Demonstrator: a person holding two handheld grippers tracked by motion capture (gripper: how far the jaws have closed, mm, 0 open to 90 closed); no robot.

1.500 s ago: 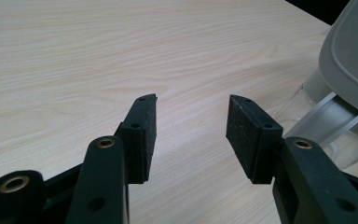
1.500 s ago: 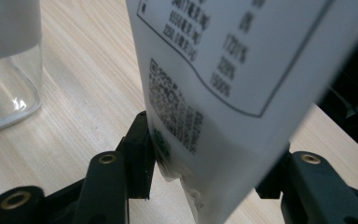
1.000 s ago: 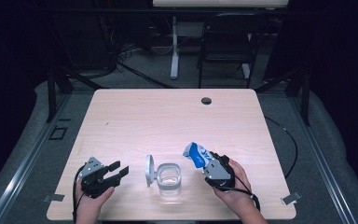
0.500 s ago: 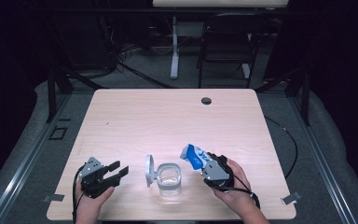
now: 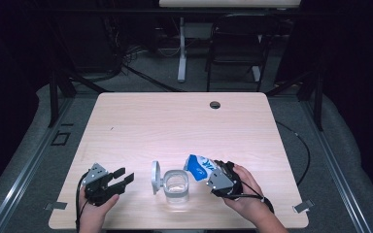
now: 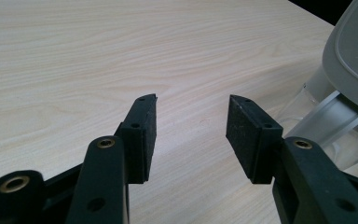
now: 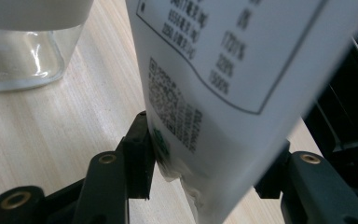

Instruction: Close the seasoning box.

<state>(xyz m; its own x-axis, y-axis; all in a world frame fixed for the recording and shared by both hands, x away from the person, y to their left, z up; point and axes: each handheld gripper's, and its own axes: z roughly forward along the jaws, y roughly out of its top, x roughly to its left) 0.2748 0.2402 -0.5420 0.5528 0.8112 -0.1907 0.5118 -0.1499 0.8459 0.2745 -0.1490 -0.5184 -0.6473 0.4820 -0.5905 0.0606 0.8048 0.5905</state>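
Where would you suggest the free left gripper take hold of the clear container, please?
Probably its clear lower body, approached from its left side below the open grey lid, which stands hinged up there; the left gripper is open and faces it.

The white back of the pouch (image 7: 223,93) near the desk's front edge is showing a boxed table with figures that look like 1721%, 220% and 1500%, though they're blurry, plus a QR-style code and a small green mark underneath.
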